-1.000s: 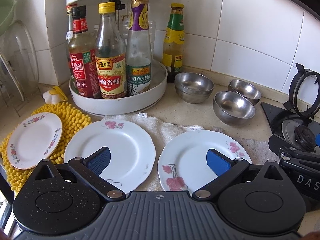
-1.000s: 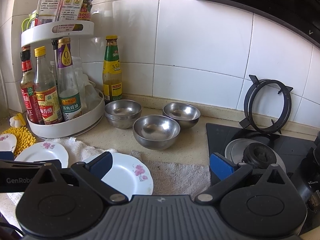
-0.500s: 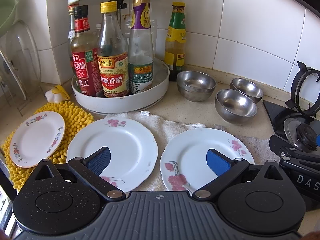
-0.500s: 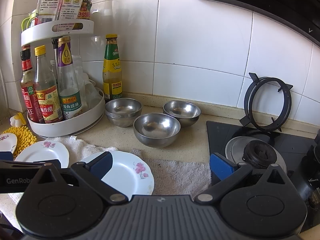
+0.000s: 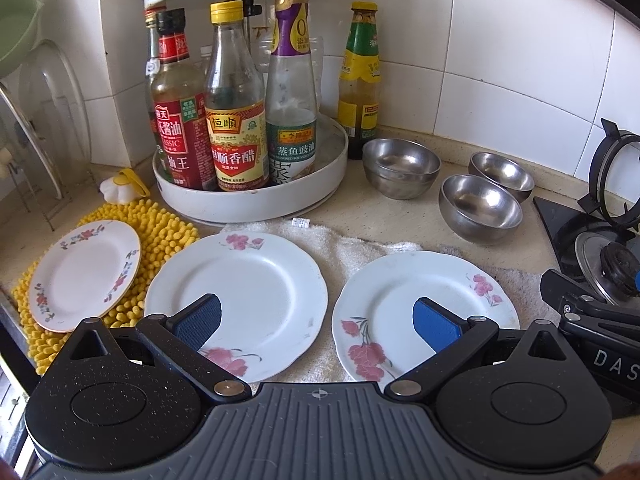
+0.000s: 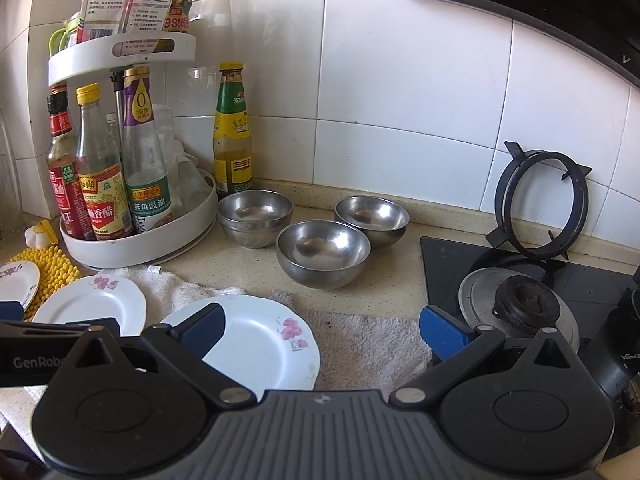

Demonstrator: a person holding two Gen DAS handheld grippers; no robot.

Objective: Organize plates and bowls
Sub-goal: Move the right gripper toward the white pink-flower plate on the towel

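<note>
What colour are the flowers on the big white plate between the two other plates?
Pink, on the big white middle plate; the left wrist view shows them best.

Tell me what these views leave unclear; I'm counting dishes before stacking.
- Stacked steel bowls, both views: rims overlap, so the count is uncertain.
- Small floral plate, right wrist view: cut off by the left edge.
- Middle plate, right wrist view: near part hidden behind the left hand-held gripper.

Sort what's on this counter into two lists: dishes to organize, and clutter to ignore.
To organize: small plate, middle plate, right plate, stacked steel bowls, two single steel bowls.

Ignore: sauce bottles, white turntable rack, yellow mat, towel, burner ring.
</note>
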